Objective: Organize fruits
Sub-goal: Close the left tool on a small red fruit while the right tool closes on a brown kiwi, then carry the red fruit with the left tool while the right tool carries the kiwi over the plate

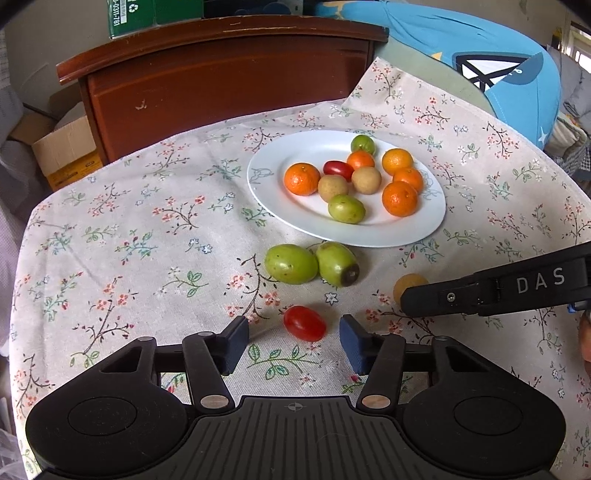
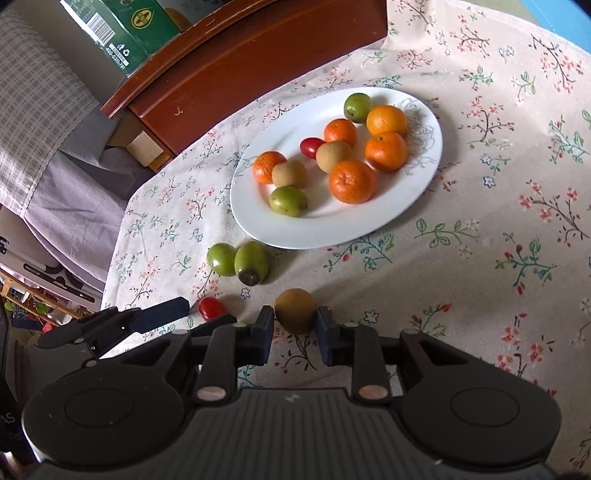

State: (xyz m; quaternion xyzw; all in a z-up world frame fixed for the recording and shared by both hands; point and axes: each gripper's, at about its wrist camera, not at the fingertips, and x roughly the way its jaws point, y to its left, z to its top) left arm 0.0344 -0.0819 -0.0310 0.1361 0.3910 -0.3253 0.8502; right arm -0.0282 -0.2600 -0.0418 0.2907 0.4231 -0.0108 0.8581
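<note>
A white plate (image 1: 266, 177) (image 2: 251, 218) on the flowered cloth holds several oranges, brown round fruits, green fruits and a red tomato. Two green fruits (image 1: 291, 264) (image 2: 252, 260) lie side by side on the cloth just before the plate. My left gripper (image 1: 293, 328) stands open around a small red tomato (image 1: 304, 323) (image 2: 210, 308) on the cloth; its pads are clear of it on both sides. My right gripper (image 2: 294, 322) is shut on a round brown fruit (image 2: 295, 309) (image 1: 408, 284), low over the cloth to the tomato's right.
A dark wooden cabinet (image 1: 221, 74) stands behind the table with a green carton (image 2: 125, 33) on top. A blue cloth (image 1: 498, 66) lies at the far right. Cardboard boxes (image 1: 62, 155) sit on the floor past the table's left edge.
</note>
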